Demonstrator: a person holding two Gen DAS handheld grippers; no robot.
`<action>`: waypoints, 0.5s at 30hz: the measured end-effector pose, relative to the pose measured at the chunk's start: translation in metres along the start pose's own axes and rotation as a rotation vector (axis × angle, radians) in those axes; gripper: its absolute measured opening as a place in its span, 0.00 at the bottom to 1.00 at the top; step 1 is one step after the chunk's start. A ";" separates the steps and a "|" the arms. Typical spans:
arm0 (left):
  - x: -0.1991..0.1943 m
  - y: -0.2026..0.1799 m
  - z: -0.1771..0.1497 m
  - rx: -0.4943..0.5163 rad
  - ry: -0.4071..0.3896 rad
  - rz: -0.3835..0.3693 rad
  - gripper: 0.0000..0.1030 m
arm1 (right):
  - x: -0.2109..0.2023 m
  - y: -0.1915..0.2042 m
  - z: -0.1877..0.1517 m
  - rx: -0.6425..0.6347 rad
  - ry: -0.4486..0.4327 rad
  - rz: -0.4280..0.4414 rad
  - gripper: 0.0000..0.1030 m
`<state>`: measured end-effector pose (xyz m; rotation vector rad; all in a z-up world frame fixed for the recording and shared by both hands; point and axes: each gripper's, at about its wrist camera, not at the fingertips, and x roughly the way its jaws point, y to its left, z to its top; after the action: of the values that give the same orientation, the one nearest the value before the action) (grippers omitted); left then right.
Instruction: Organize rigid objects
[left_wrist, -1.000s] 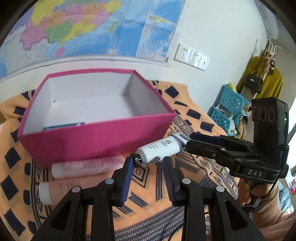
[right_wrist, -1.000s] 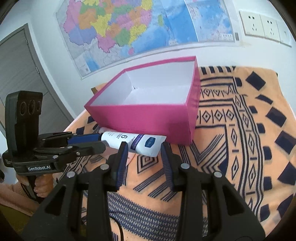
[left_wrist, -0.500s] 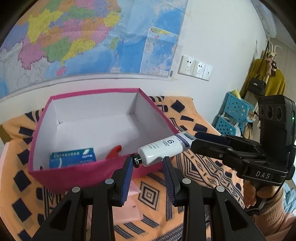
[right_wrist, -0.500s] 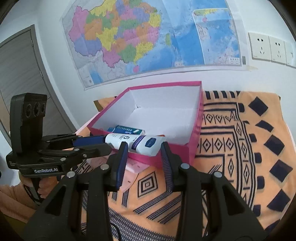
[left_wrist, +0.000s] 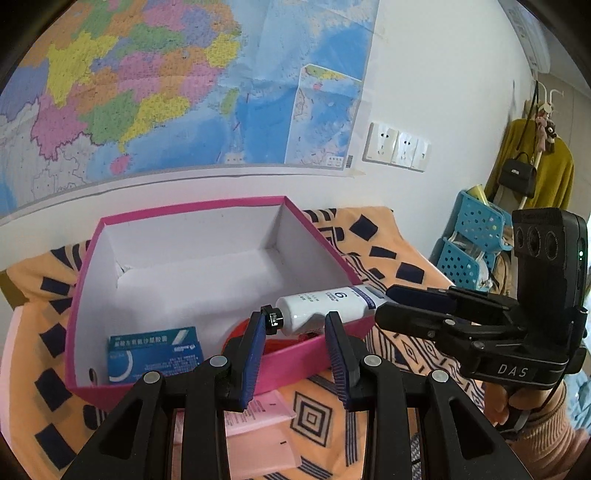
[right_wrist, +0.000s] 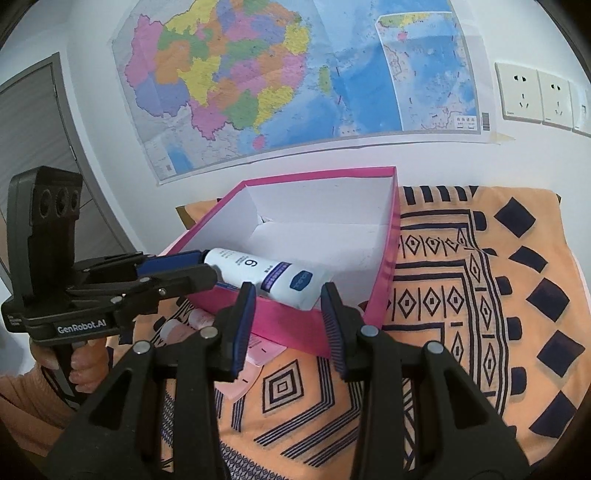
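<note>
A white tube (left_wrist: 325, 304) with a black cap and a blue band hangs level over the front wall of the pink box (left_wrist: 317, 236). My left gripper (left_wrist: 295, 321) is shut on its cap end; the right wrist view shows that gripper (right_wrist: 208, 267) from the side, pinching the cap. My right gripper (right_wrist: 288, 291) is shut on the flat crimped tail, and its tips (left_wrist: 384, 301) meet the tail in the left wrist view. Inside the white-lined box (right_wrist: 391, 236) lie a blue medicine carton (left_wrist: 155, 350) and a red object (left_wrist: 240, 332), partly hidden by my finger.
Pink flat packets (left_wrist: 258, 424) and a pale pink tube (right_wrist: 177, 326) lie on the orange patterned cloth (right_wrist: 480, 295) in front of the box. A map covers the wall behind. Blue baskets (left_wrist: 465, 251) stand at the far right, a grey door (right_wrist: 33, 122) at the left.
Both grippers have risen with the tube and moved towards the box. It went from in front of the box's outer wall to above its front rim, so the box's contents now show.
</note>
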<state>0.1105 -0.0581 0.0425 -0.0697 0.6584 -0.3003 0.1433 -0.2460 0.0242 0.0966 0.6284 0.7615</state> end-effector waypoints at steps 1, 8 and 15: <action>0.002 0.001 0.001 -0.002 0.001 -0.002 0.31 | 0.001 0.000 0.001 -0.001 0.003 -0.001 0.39; 0.012 0.006 0.005 -0.006 0.013 0.001 0.31 | 0.011 -0.008 0.004 0.019 0.025 0.006 0.39; 0.025 0.007 0.006 -0.007 0.033 0.007 0.31 | 0.018 -0.016 0.006 0.037 0.034 -0.006 0.39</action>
<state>0.1343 -0.0591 0.0314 -0.0690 0.6924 -0.2925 0.1664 -0.2453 0.0149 0.1157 0.6746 0.7471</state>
